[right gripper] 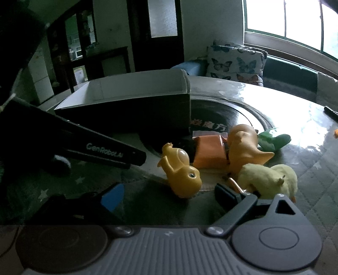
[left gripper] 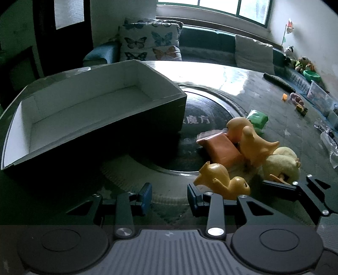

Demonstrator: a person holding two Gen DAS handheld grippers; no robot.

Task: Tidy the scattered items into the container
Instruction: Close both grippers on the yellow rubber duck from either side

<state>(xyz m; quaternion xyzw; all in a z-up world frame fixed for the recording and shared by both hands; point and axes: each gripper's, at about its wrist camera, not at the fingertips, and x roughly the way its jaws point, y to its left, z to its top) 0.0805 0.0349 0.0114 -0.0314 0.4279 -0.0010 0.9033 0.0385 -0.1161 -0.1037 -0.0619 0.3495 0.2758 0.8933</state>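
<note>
Left wrist view, left to right: box (left gripper: 88, 110), open-topped, on bench (left gripper: 264, 88); left gripper (left gripper: 169, 195), fingers apart, holding nothing; toy heap beside the box: duck (left gripper: 221, 179), orange packet (left gripper: 221, 148), green packet (left gripper: 257, 119), plush chick (left gripper: 281, 165). Right gripper (right gripper: 169, 195), fingers wide, right one touching the chick.

Dim room; bright window (left gripper: 213, 5), teal sofa (left gripper: 207, 40), butterfly cushions (left gripper: 150, 42), dark door (right gripper: 156, 31)
</note>
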